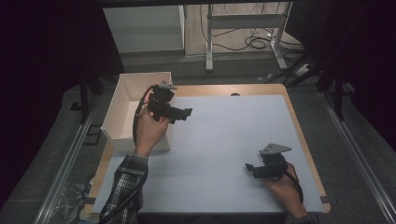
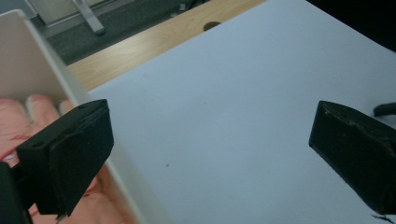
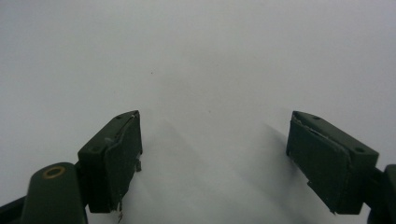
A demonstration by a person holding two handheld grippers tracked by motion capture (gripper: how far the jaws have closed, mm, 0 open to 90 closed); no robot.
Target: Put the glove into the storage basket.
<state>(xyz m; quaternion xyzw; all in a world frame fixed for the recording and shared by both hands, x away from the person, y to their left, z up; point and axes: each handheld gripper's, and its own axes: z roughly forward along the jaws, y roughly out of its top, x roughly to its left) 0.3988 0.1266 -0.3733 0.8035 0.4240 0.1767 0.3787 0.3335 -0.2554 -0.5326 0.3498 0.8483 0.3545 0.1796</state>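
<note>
My right gripper rests wide open and empty on the near mat, and my left gripper hovers wide open beside the white box holding something pink, so the placing looks done.

The high view is dim, its edges sunk in black, with the pale table the brightest area. The right gripper view looks hazy and washed out, with soft shadows under its jaws. The left gripper view is brighter, though near parts blur.
</note>
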